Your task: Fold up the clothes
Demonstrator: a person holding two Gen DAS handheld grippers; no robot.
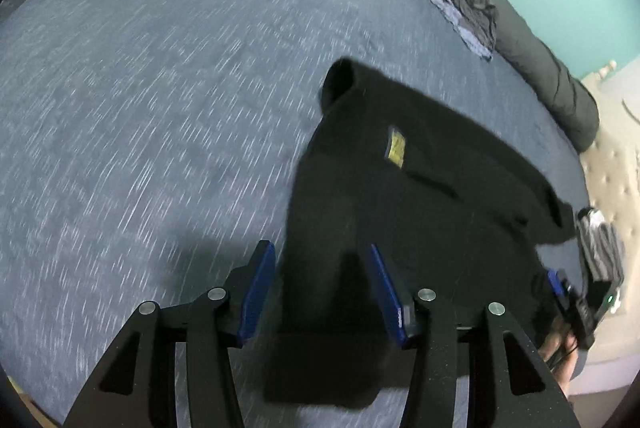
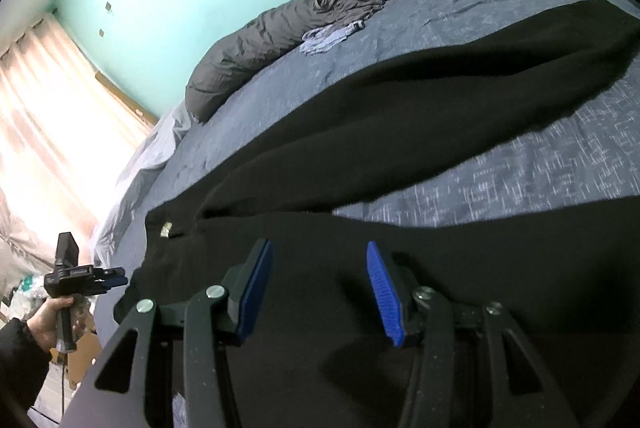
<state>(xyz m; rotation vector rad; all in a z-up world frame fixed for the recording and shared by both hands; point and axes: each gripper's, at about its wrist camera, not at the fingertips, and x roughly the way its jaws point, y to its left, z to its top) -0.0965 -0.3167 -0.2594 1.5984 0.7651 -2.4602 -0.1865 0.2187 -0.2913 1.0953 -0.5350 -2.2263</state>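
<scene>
Black garment (image 1: 420,196) sprawls over the blue-grey bedspread (image 1: 160,108), a yellow tag (image 1: 395,146) near its collar. Left gripper (image 1: 322,288) and right gripper (image 2: 318,288) hover spread above it, pinching nothing.

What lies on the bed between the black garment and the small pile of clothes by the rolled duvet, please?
Only bare blue-grey bedsheet separates the black garment from the small pile of clothes, seen in both views.

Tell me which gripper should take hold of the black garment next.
Left, probably. The left gripper has open jaws with an edge of the black garment already hanging between them. The right gripper, also open, sits over flat cloth with no edge between its jaws.
</scene>
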